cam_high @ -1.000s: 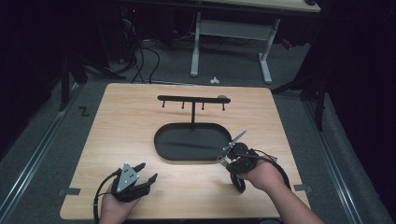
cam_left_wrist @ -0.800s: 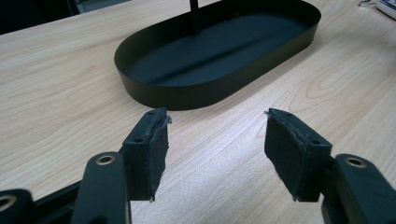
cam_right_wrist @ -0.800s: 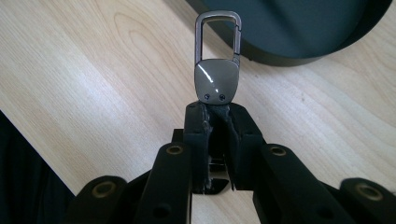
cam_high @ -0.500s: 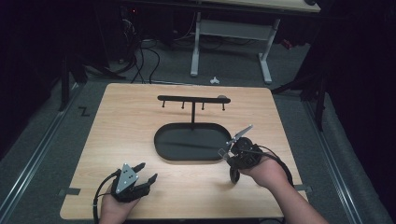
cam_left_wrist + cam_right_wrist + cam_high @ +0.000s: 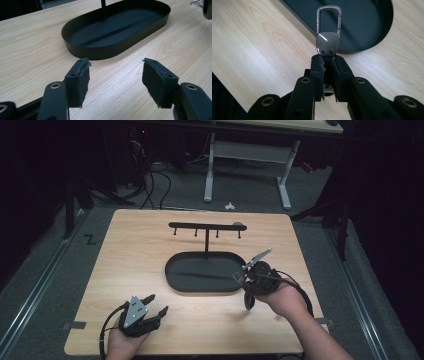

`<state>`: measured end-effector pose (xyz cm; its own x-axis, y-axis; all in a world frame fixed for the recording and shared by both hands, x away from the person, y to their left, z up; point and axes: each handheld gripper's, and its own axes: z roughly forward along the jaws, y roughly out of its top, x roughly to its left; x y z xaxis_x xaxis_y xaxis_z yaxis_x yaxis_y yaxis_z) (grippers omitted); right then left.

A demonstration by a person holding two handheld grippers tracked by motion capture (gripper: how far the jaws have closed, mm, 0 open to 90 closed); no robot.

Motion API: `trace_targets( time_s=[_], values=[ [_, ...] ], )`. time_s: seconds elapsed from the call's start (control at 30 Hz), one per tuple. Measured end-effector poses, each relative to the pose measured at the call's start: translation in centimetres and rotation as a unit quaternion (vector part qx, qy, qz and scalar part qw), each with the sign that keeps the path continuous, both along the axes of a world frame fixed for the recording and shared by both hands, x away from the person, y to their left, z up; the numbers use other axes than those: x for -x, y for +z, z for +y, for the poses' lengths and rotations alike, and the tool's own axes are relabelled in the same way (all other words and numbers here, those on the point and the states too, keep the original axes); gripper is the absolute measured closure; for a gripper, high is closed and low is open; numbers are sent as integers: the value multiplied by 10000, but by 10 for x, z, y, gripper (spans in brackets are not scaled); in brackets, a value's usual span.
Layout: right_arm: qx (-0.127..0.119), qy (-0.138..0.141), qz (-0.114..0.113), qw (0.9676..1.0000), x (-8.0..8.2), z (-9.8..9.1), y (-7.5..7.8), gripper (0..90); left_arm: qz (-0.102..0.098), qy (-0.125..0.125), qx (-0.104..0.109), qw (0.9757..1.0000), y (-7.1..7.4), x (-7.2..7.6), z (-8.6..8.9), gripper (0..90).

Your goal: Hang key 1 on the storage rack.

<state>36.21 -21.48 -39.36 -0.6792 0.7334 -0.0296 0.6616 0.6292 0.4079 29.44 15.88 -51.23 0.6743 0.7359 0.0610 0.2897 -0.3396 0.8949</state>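
My right gripper (image 5: 328, 60) is shut on a grey metal key clip (image 5: 328, 37), whose carabiner loop sticks out past the pads over the black oval tray (image 5: 372, 30). From above, that gripper (image 5: 250, 270) hovers at the tray's right end with the key clip (image 5: 259, 256) pointing up and right. The tray (image 5: 172, 279) carries a post with a black hook bar (image 5: 200, 226) across the top. My left gripper (image 5: 152, 307) rests open near the table's front left, with its pads (image 5: 82, 80) wide apart and nothing between them, facing the tray (image 5: 100, 53).
The wooden table (image 5: 125, 250) has bare board around the tray. Behind the table stand a white desk frame (image 5: 210, 170) and loose cables (image 5: 150, 185) on the dark floor. A small white object (image 5: 229, 206) lies on the floor beyond the far edge.
My right gripper has lifted a little with the key clip and turned it more toward the upper right. The left gripper has stayed put.
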Motion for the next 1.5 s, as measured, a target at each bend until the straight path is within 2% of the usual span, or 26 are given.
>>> trace_targets(
  time_s=[0.47,1.0,1.13,1.5],
  values=[
    [-150,-102,-216,9996,-16,6,14,805,15,114,54,9999,0,3,6,392],
    [-261,-225,-413,9986,-40,22,33,804,23,103,42,9999,0,2,8,391],
    [-249,-172,-486,9984,-45,27,37,804,28,97,36,9999,0,3,9,391],
    [-298,-270,-591,9974,-58,36,44,805,44,76,32,10000,0,3,9,390]
  ],
)
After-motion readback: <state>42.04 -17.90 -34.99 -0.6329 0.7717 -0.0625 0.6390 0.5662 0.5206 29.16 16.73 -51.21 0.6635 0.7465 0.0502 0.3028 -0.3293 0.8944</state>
